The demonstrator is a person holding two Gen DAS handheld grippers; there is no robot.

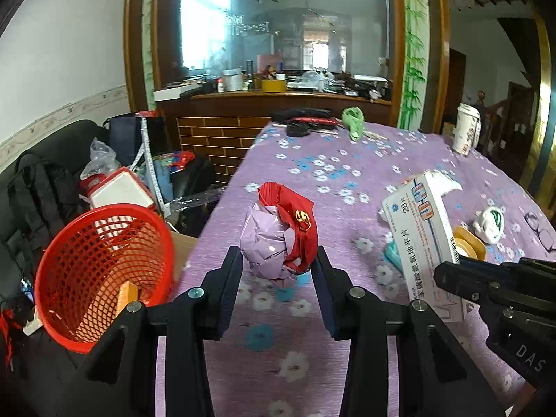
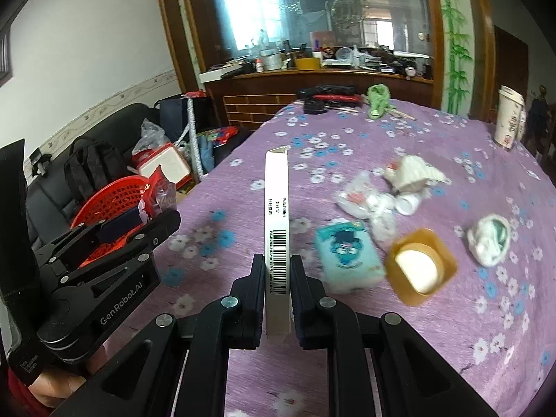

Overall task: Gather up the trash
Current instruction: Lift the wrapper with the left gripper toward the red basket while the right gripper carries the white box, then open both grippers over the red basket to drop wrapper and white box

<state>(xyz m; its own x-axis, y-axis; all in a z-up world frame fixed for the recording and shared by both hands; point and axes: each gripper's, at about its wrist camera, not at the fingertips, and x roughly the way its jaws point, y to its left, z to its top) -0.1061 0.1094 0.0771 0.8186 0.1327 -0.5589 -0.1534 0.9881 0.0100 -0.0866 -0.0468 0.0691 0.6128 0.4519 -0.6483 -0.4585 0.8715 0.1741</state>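
Though tilted down, both hands laden.

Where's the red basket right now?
The red basket sits off the table's left edge, tilted, low on the left in the left wrist view, just left of the left tongs.

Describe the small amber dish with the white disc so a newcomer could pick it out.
Start at the purple floral tablecloth. Near its right side, the amber dish sits just right of the teal cartoon packet. It alone is a translucent orange-brown square with a round white disc inside.
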